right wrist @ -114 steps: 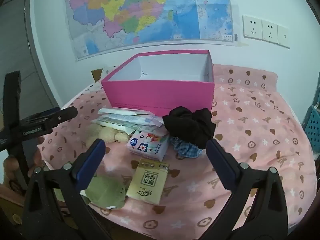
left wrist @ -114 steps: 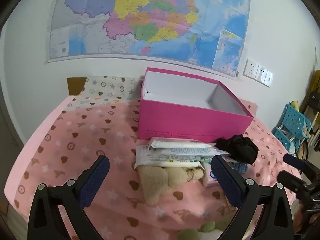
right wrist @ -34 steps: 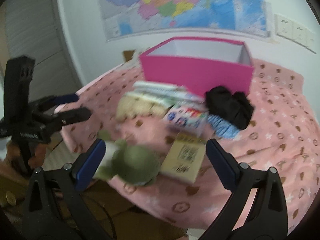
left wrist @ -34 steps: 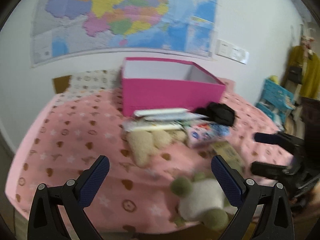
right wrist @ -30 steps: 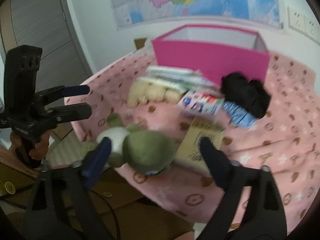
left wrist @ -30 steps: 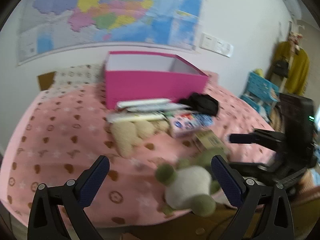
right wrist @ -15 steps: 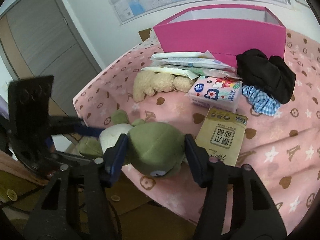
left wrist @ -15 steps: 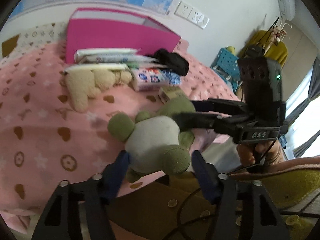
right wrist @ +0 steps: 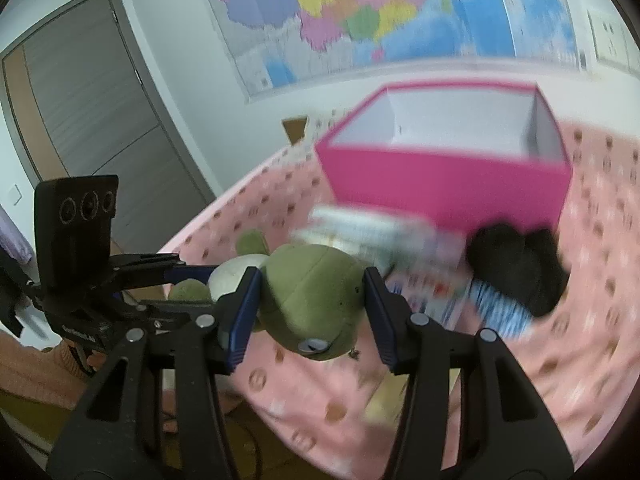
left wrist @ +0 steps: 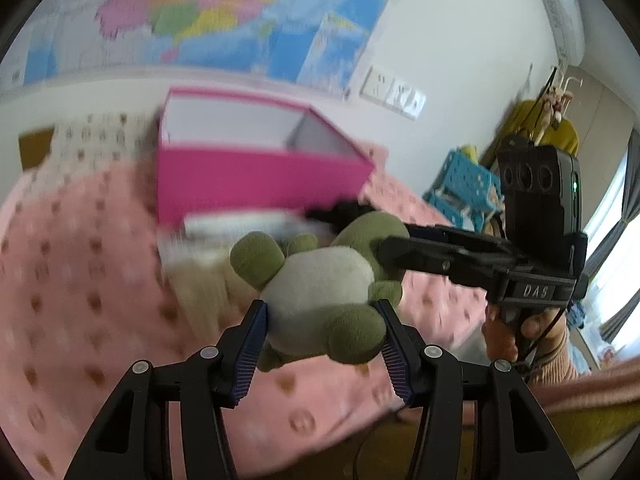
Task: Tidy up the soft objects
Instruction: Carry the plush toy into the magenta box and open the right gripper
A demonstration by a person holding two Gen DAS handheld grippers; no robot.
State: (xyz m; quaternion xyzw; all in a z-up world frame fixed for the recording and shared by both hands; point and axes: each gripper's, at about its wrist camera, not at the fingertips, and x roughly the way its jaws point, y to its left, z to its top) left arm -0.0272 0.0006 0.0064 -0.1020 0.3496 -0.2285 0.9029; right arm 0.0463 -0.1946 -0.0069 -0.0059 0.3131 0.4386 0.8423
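Lifted off the bed, plush frog [left wrist: 320, 280] clamped by both tongs; background blurred.

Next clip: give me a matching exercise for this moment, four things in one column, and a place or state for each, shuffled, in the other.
Things:
1. green and white plush frog toy
2. open pink cardboard box
3. crumpled black cloth
4. colourful wall map

Places or states:
A. hanging on the white wall
B. lying on the pink bedspread in front of the box
C. clamped by the left gripper and the right gripper
D. standing on the bed, white inside showing

Pairs: 1-C, 2-D, 3-B, 4-A
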